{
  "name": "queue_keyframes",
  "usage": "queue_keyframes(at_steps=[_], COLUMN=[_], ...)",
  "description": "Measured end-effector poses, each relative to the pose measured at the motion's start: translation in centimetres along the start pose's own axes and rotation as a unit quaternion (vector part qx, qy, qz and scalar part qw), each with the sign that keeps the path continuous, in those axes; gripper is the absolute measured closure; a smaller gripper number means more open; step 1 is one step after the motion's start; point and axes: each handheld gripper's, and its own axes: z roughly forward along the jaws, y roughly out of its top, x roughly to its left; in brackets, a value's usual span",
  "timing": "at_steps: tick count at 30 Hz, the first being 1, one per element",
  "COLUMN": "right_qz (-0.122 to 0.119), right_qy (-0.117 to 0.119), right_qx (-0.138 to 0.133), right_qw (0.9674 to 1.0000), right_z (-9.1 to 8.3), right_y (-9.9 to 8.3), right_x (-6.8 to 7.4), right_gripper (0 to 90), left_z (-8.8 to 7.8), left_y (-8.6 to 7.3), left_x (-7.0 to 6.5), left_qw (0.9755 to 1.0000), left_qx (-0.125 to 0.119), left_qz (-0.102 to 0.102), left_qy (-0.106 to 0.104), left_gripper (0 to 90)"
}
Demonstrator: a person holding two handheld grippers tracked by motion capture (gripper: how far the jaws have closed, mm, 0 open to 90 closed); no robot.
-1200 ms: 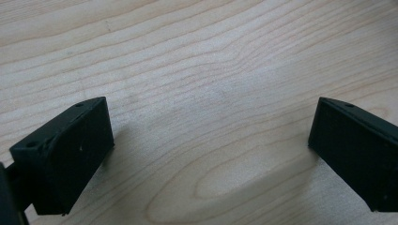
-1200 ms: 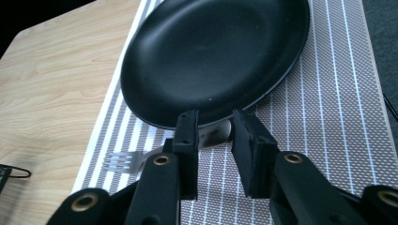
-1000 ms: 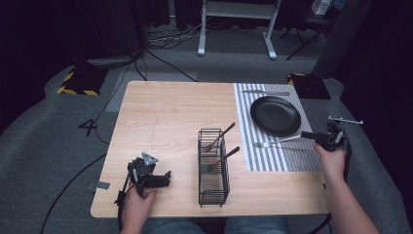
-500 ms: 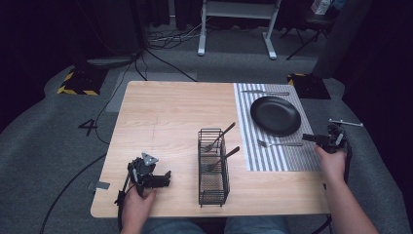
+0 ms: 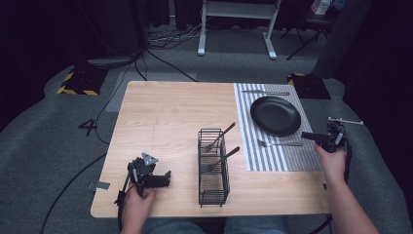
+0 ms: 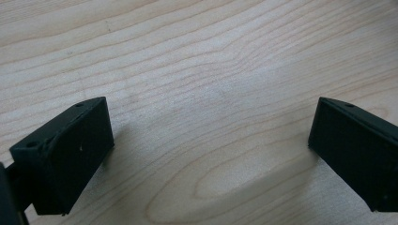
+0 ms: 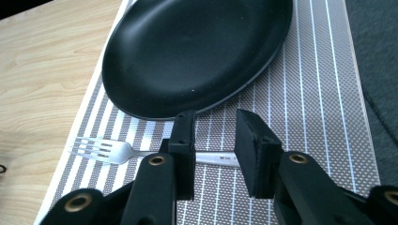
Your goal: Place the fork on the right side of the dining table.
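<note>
Right gripper [image 7: 213, 140] hovering at right edge of striped placemat [image 5: 292, 156], jaws a bit apart, nothing between them. Fork [image 5: 277, 143] lying flat on mat just below black plate [image 5: 275, 115], handle running under the jaws. Left gripper [image 6: 206, 154] low over bare wooden table [image 5: 165, 122] near front left corner, jaws spread wide, empty. Wire basket [image 5: 213, 168] mid-table, two utensils poking out.

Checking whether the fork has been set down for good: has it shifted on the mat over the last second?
No. In the high view the fork lies where it did, just below the plate on the striped mat.
</note>
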Motion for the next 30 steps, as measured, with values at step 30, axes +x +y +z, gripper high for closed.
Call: queue_keyframes(at_steps=[30], right_qz=[-0.153], right_qy=[0.069], right_qx=[-0.011], right_qw=[0.9858], right_z=[-3.2], right_y=[0.0], right_x=[9.9], right_gripper=[38.9], left_z=[-0.1], left_y=[-0.1], left_x=[0.0], left_qw=[1.0], left_qx=[-0.001], left_qz=[-0.001], left_qy=[0.001], left_gripper=[0.4])
